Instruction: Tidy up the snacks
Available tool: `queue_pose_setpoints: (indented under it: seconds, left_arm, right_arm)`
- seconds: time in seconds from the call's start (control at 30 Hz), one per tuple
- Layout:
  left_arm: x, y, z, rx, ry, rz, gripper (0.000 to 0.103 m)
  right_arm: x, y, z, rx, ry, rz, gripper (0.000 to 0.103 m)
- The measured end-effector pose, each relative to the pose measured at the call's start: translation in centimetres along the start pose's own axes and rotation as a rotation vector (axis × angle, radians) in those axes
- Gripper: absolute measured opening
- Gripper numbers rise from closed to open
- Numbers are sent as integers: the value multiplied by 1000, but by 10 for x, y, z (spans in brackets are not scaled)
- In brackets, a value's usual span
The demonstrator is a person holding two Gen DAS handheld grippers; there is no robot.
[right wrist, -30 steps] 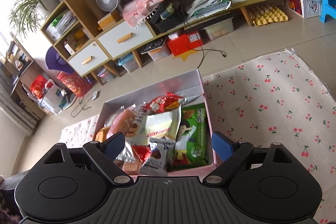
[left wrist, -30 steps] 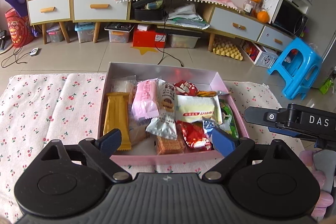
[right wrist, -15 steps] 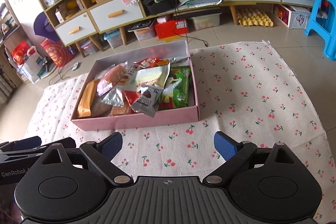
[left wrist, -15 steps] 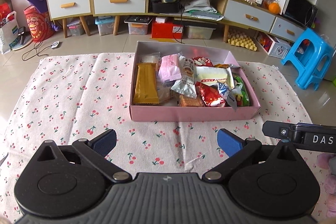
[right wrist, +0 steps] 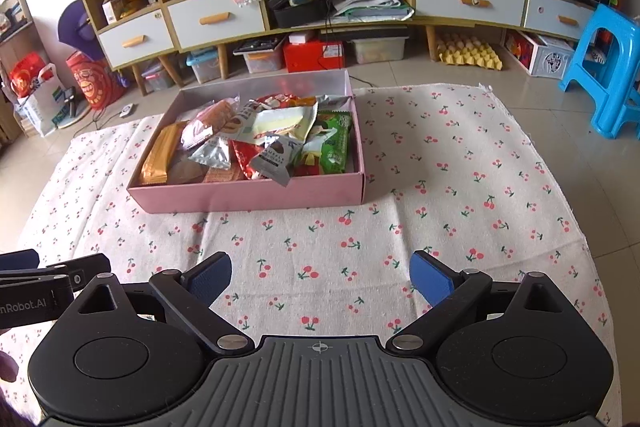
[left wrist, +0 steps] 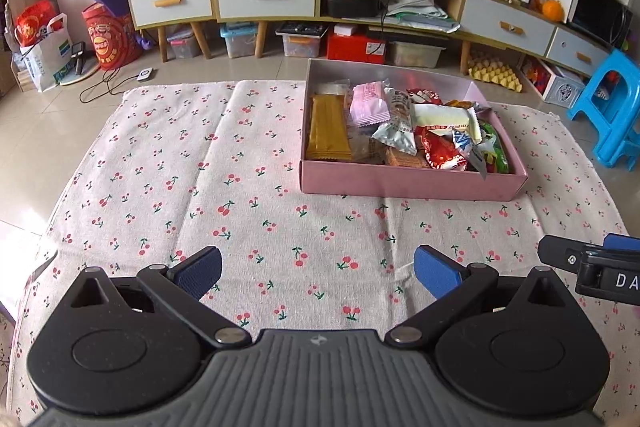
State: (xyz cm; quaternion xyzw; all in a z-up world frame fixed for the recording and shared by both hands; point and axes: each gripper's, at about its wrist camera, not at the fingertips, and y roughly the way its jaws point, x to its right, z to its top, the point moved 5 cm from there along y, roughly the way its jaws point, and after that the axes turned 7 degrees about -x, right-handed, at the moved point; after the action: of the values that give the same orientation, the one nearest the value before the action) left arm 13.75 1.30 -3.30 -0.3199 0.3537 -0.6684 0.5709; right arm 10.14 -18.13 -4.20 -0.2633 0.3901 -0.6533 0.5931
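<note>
Closest to us, the left tongs (left wrist: pixel 316 269) are wide open and hold nothing. The right tongs (right wrist: pixel 320 277) are wide open and empty too. Both hang above the cherry cloth (left wrist: pixel 240 187), well apart from the snacks.

Farther off, a pink box (right wrist: pixel 248 195) sits on the cloth. All the snacks are inside it, piled in a messy heap. A long yellow bar (left wrist: pixel 327 129) lies flat by the left wall. A green packet (right wrist: pixel 335 143) lies by the right wall. A gray packet (right wrist: pixel 276 157) pokes out over the front wall.

That gray packet could slide out if the tongs bump the box. The packets are thin and slippery, so a pinch could grab two, or let one slip away.

Behind the box is the floor, then a long cabinet (right wrist: pixel 320 7).
</note>
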Motion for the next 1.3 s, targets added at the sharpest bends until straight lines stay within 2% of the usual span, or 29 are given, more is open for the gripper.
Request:
queue_pose_setpoints:
  seconds: [0.17, 0.4, 1.3]
  left_arm:
    - [-5, 2, -8, -20, -11, 36, 103]
    - [-3, -1, -10, -8, -3, 53, 102]
    - [2, -7, -8, 11, 22, 53, 102]
  right_arm:
    - [-9, 0, -3, 27, -66, -36, 97]
    - [-6, 2, -2, 4, -24, -3, 97]
    - [-9, 6, -7, -13, -37, -13, 97]
